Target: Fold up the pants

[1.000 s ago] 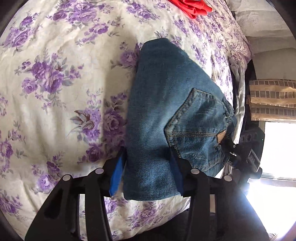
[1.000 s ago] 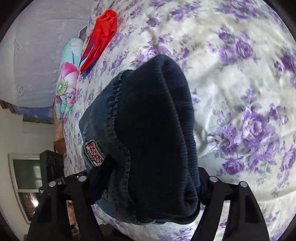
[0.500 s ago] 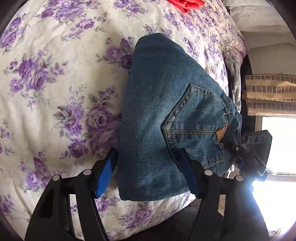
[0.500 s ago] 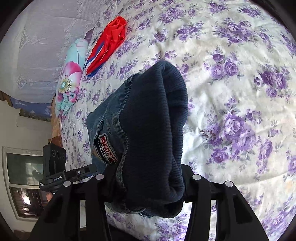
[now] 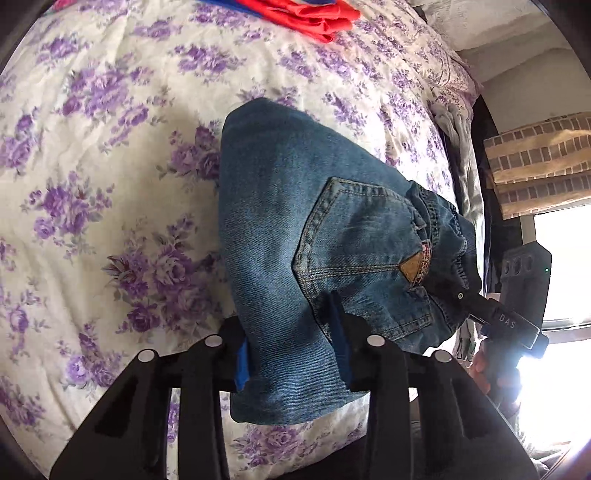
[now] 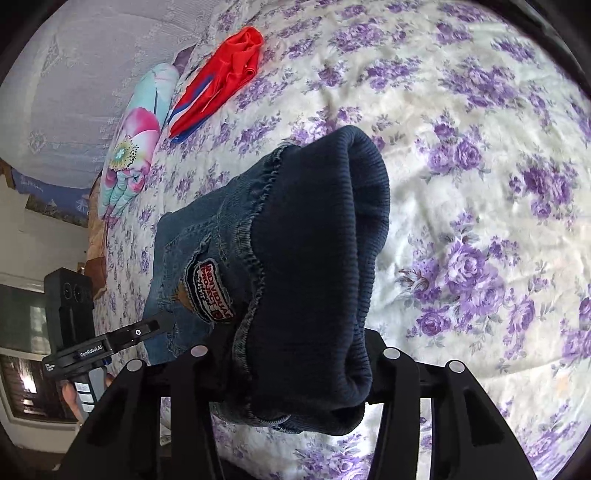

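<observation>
Small blue denim pants (image 5: 295, 236) with a back pocket and a dark ribbed waistband (image 6: 325, 258) lie bunched on a floral bedspread (image 5: 92, 184). My left gripper (image 5: 291, 354) is shut on the folded denim at its near edge. My right gripper (image 6: 295, 369) is shut on the waistband end, next to a sewn logo patch (image 6: 210, 291). Each gripper shows in the other's view: the right one (image 5: 513, 306) and the left one (image 6: 92, 343). The pants span between them, slightly lifted at the near end.
A red garment (image 5: 306, 14) with blue trim lies at the far side of the bed; it also shows in the right wrist view (image 6: 225, 77). A flowered pillow (image 6: 136, 144) sits beside it. A bright window (image 5: 561, 277) and patterned curtain (image 5: 535, 158) are past the bed edge.
Both grippers have pulled back toward the near bed edge with the pants; more of the bedspread and red garment shows. The left jaws have closed in tighter on the denim.
</observation>
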`<action>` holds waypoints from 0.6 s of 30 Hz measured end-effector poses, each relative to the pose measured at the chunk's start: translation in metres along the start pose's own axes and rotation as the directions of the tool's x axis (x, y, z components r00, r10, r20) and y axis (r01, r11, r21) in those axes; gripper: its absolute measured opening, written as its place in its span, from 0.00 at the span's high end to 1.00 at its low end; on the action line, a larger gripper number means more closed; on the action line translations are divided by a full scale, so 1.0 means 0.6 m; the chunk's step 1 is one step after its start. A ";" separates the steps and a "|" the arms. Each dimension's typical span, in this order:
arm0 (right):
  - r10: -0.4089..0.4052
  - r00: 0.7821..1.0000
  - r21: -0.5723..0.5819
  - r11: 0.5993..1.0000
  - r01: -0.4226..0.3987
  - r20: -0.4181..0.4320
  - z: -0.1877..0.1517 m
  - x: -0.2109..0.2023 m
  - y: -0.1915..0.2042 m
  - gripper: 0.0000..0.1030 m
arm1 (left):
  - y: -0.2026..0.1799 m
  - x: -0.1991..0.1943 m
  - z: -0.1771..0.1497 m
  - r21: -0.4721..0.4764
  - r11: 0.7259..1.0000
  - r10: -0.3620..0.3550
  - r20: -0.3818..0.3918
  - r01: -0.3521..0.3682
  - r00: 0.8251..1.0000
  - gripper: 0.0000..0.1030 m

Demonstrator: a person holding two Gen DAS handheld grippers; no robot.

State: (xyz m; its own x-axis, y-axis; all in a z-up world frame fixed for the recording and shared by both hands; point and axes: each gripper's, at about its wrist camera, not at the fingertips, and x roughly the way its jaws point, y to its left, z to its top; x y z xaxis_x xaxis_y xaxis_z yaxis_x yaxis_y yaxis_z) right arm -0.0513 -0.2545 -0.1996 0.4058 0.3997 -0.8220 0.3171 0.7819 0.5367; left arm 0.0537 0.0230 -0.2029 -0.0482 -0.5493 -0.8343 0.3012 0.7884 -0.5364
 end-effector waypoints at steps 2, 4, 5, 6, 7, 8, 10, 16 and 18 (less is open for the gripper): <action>-0.012 1.000 -0.043 0.999 0.013 0.024 0.006 -0.017 0.023 0.54 | -0.019 -0.027 0.000 0.040 0.998 0.045 0.042 -0.047 0.998 0.68; -0.016 0.999 -0.092 0.996 0.020 0.052 0.018 -0.033 0.050 0.54 | -0.031 -0.053 0.007 0.058 0.996 0.065 0.079 -0.070 0.995 0.68; -0.010 0.998 -0.113 0.993 0.018 0.068 0.026 -0.040 0.061 0.54 | -0.032 -0.069 0.016 0.057 0.996 0.066 0.099 -0.072 0.993 0.68; 0.011 0.996 -0.143 0.990 0.002 0.092 0.051 -0.048 0.085 0.54 | -0.032 -0.083 0.026 0.053 0.996 0.065 0.117 -0.071 0.991 0.68; 0.021 0.995 -0.157 0.988 -0.005 0.102 0.066 -0.050 0.098 0.54 | -0.032 -0.095 0.038 0.051 0.996 0.066 0.134 -0.073 0.989 0.68; 0.032 0.993 -0.171 0.985 -0.012 0.111 0.085 -0.048 0.112 0.54 | -0.031 -0.108 0.053 0.051 0.996 0.070 0.150 -0.079 0.986 0.68; 0.051 0.991 -0.195 0.980 -0.026 0.124 0.129 -0.040 0.143 0.54 | -0.031 -0.129 0.091 0.054 0.994 0.085 0.178 -0.096 0.980 0.68; 0.093 0.980 -0.260 0.965 -0.044 0.177 0.340 0.003 0.240 0.53 | 0.004 -0.188 0.297 0.058 0.993 0.086 0.256 -0.104 0.963 0.68; 0.095 0.980 -0.256 0.965 -0.048 0.173 0.418 0.029 0.263 0.53 | 0.021 -0.195 0.373 0.049 0.994 0.079 0.267 -0.096 0.960 0.68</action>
State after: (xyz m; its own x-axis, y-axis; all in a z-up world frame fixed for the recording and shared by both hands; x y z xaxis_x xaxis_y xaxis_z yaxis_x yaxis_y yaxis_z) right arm 0.2209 -0.2445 -0.0813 0.5764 0.3830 -0.7218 0.0669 0.8583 0.5088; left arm 0.2763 0.0355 -0.0835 0.2324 -0.5389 -0.8097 0.3507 0.8229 -0.4470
